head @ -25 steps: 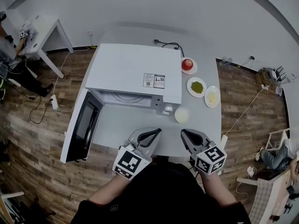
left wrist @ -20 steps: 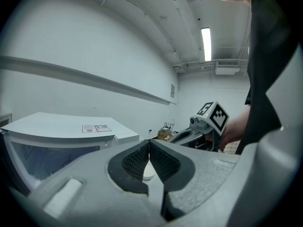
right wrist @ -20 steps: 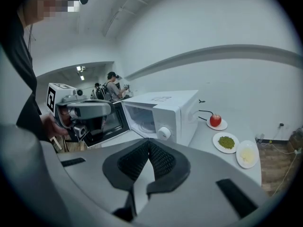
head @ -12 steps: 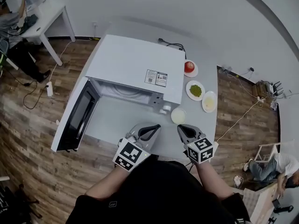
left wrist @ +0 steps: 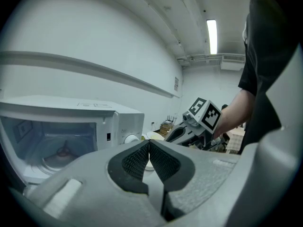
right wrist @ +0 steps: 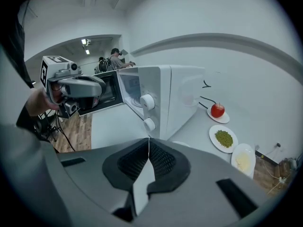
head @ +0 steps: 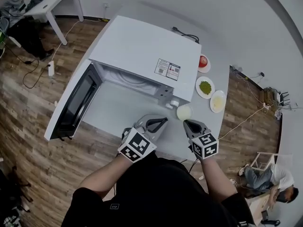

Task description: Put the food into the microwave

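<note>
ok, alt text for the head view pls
White microwave on a white table, door swung open to the left, seen from above. The left gripper and right gripper, both shut and empty, are held in front of it. Plates of red fruit, green food and pale food lie at its right.

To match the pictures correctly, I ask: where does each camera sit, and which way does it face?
Head view: on the person's head, facing steeply down at the open microwave; both forearms, left tongs and right tongs show.
Left gripper view: on the left tongs, facing the microwave's cavity over shut jaws; the right arm shows.
Right gripper view: on the right tongs, facing the microwave's knobs and tomato over shut jaws.
Shared: each gripper view shows the other tongs.
</note>
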Available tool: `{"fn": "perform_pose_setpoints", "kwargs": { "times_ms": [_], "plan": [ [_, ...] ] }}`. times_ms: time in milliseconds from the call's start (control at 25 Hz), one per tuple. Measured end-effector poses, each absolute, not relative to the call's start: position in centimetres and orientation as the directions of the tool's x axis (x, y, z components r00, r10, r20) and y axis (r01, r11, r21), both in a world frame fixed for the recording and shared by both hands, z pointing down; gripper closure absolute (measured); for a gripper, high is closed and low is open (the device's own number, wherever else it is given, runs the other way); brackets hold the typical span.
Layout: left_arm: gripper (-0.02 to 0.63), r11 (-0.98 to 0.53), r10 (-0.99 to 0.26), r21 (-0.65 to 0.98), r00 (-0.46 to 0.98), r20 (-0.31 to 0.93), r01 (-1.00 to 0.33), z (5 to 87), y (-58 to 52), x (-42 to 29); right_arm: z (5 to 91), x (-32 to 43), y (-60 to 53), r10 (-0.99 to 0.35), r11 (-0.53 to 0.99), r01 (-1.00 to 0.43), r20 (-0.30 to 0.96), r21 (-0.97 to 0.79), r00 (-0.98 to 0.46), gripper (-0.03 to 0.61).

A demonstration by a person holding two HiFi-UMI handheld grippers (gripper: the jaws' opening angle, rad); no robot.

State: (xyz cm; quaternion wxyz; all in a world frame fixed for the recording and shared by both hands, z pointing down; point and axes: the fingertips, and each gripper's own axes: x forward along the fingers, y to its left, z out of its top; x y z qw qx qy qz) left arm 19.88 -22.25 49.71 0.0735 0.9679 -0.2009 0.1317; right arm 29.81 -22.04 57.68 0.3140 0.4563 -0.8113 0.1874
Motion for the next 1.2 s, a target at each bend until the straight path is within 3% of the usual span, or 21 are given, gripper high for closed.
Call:
{"fn": "perform_pose_setpoints", "kwargs": {
  "times_ms": [920,1200],
  "plan": [
    [0.604,-0.891,-0.365,0.122,0.851,0.378,-0.436,55.7,-25.2,23.7,65.5,32.0,-25.3,-0.513,0.628,-0.764,0.818,0.15,-0.26,0.56],
    [0.604,-0.909,-0.325,0.117,0.857,0.401,-0.4,56.7,-25.6,24.4,67.1,31.7,-25.7,-0.491,0.667,-0.72,0.841,0.194,-0.228,0.476]
  ]
}}
